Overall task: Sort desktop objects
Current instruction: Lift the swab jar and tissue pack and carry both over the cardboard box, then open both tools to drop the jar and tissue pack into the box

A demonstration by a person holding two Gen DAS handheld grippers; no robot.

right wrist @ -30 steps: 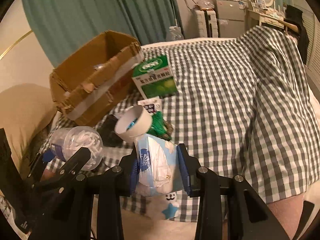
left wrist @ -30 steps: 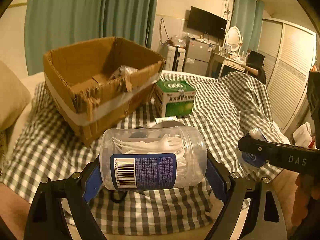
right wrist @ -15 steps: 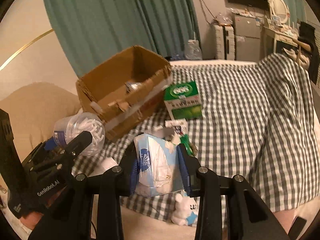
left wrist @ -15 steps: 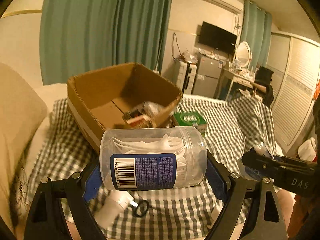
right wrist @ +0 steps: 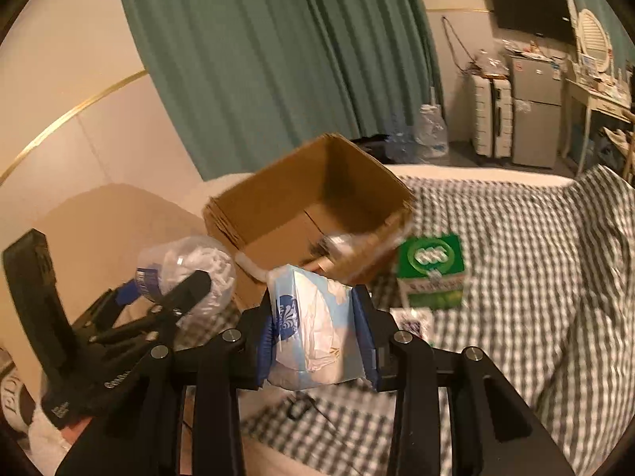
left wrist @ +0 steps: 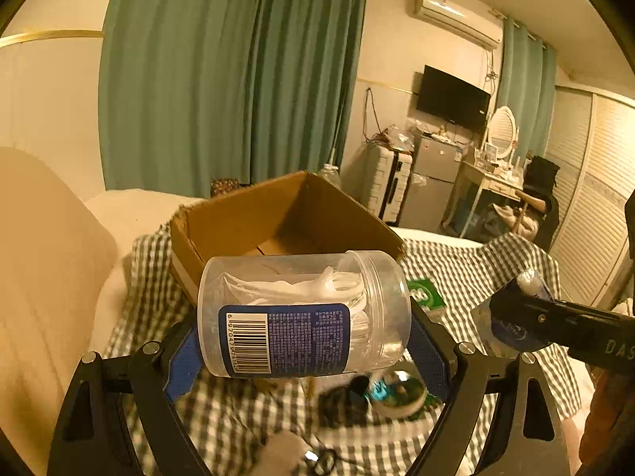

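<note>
My left gripper [left wrist: 303,341] is shut on a clear plastic jar [left wrist: 303,313] of white floss picks, held sideways, blue barcode label facing me. The jar hangs in front of the open cardboard box [left wrist: 246,222]. In the right wrist view the same jar [right wrist: 190,273] and left gripper [right wrist: 174,297] appear at the left. My right gripper [right wrist: 317,341] is shut on a light-blue tissue pack [right wrist: 313,333], just short of the box [right wrist: 313,198]; in the left wrist view that pack [left wrist: 516,309] and right gripper [left wrist: 528,317] show at the right. Some wrapped items lie inside the box.
A green medicine box [right wrist: 432,269] lies right of the cardboard box on the checked cloth [right wrist: 535,277]. A small packet [right wrist: 410,321], a tape roll [left wrist: 401,392] and black scissors [right wrist: 301,408] lie below the grippers. A beige cushion [left wrist: 43,277] is at the left.
Both grippers have risen with their loads and come nearer the cardboard box. The table items have dropped lower in both views, and more of the box's inside shows.
</note>
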